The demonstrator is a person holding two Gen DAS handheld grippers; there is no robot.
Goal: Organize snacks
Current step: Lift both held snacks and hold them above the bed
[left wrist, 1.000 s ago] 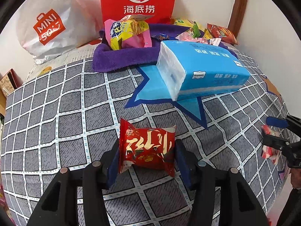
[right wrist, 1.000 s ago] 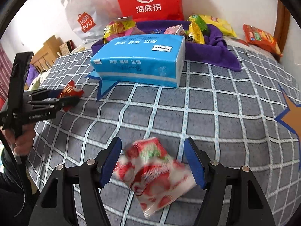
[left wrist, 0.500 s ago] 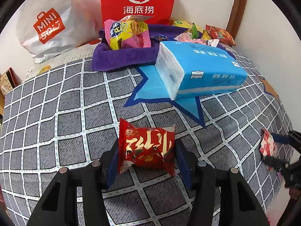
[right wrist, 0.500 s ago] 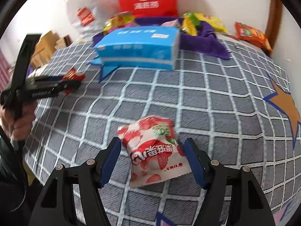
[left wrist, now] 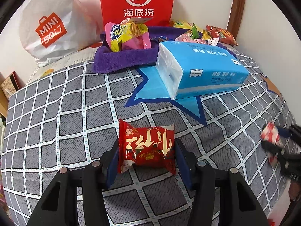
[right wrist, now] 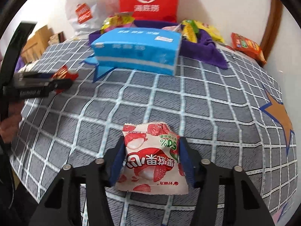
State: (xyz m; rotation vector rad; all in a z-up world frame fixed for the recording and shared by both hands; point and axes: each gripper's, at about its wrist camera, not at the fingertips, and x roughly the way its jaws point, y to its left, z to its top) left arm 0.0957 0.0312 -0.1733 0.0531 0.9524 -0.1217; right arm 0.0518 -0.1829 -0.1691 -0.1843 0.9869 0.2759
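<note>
A red snack packet with gold writing sits between the pads of my left gripper, which is shut on it just above the grey checked bedspread. My right gripper has its jaws closing on a white packet printed with red lychees, and both blue pads press its sides. In the right wrist view the left gripper and its red packet show at the left. A purple cloth-lined tray at the back holds several snack packets.
A blue tissue pack lies in front of the tray. A red paper bag and a white plastic bag stand against the wall. An orange-red packet lies at the back right near a wooden post.
The right gripper's jaws have narrowed onto the lychee packet, which was lying loose between them before. The left gripper and its red packet have stayed put.
</note>
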